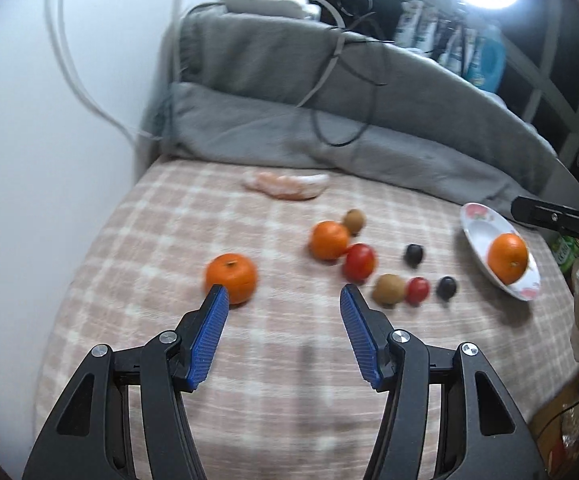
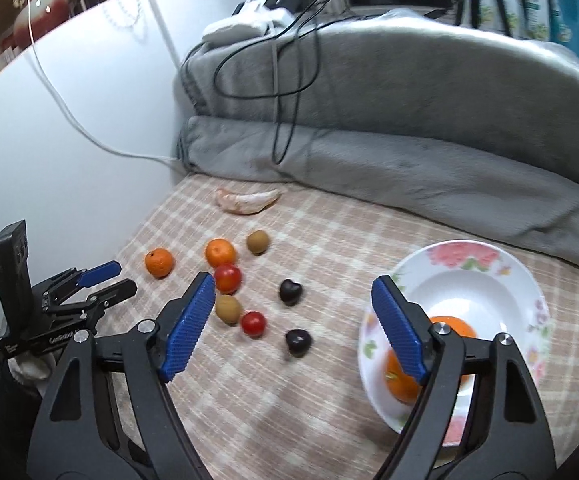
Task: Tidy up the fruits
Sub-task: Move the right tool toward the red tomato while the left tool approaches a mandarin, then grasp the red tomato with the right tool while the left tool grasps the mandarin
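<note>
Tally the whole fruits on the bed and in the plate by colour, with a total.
Orange: 3
Red: 2
Brown: 2
Dark purple: 2
Total: 9

Right wrist view: orange (image 2: pixel 403 380) in the floral plate (image 2: pixel 469 264) half hidden behind the right gripper's (image 2: pixel 293 280) finger; plate's near rim covered too. Left wrist view: motion blur softens the peel scrap (image 1: pixel 285 186) and fruit outlines. Right gripper (image 1: pixel 557 220) cut off by the frame edge, jaws unseen.
</note>
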